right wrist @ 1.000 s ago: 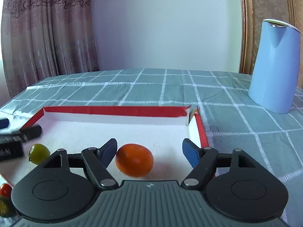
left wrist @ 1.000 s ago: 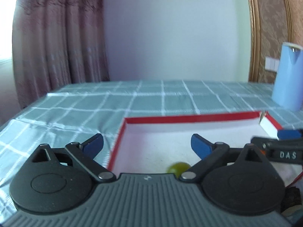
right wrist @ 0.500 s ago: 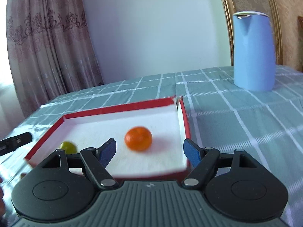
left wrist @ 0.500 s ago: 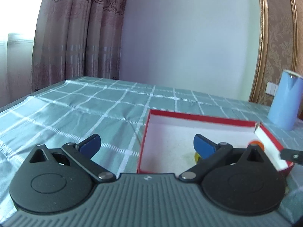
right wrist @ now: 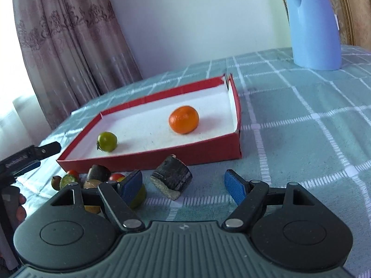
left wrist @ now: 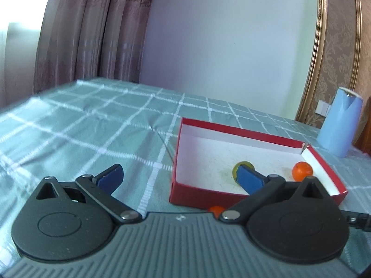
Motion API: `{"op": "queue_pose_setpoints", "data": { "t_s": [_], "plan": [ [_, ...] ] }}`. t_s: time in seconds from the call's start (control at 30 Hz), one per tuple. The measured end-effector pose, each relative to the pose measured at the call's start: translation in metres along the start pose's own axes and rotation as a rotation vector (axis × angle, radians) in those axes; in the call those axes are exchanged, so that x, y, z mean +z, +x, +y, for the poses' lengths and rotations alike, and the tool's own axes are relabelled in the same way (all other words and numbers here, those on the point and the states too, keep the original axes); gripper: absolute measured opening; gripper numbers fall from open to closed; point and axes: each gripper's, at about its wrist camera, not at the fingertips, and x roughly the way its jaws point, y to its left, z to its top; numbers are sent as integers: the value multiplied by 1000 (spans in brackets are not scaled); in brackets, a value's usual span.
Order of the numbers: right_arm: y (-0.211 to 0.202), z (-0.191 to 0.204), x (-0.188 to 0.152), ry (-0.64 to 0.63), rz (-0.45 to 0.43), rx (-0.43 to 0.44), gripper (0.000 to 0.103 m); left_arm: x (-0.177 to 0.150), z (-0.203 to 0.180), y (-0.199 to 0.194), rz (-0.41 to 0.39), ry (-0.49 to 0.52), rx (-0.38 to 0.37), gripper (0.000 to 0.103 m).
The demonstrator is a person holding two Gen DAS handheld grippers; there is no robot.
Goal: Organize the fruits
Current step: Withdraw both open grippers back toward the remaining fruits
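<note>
Both the left gripper [left wrist: 178, 176] and right gripper [right wrist: 183, 185] are held wide open and empty, pulled back from the red box [right wrist: 150, 159] since a second ago. An orange [right wrist: 184, 119] and green fruit [right wrist: 107, 141] lie inside; loose pieces [right wrist: 171, 180] at lower centre appear due for picking next.

Blue kettle [right wrist: 313, 23] far right on green checked tablecloth [right wrist: 301, 120], mauve curtains [right wrist: 65, 41] far left, white wall [left wrist: 231, 46], gold-framed panel [left wrist: 336, 53] right.
</note>
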Motion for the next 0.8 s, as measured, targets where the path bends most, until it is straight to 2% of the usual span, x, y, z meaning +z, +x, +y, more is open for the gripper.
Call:
{"op": "queue_pose_setpoints", "data": {
  "t_s": [0.17,0.33,0.5,0.57,0.8],
  "plan": [
    [4,10,-1,-36,7,-24,78,-2,-1,-5,5,6,-62,103],
    [5,9,0,-36,13,-26,61,-2,-2,-5,14,8,-72,103],
    [5,13,-1,-67,20,-13,50,-3,-3,-5,10,11,-72,103],
    [6,14,-1,-63,26,1,41,-3,-3,-6,9,11,-74,103],
    [2,4,-1,0,7,1,41,-3,-5,-4,27,20,-82,103]
  ]
}}
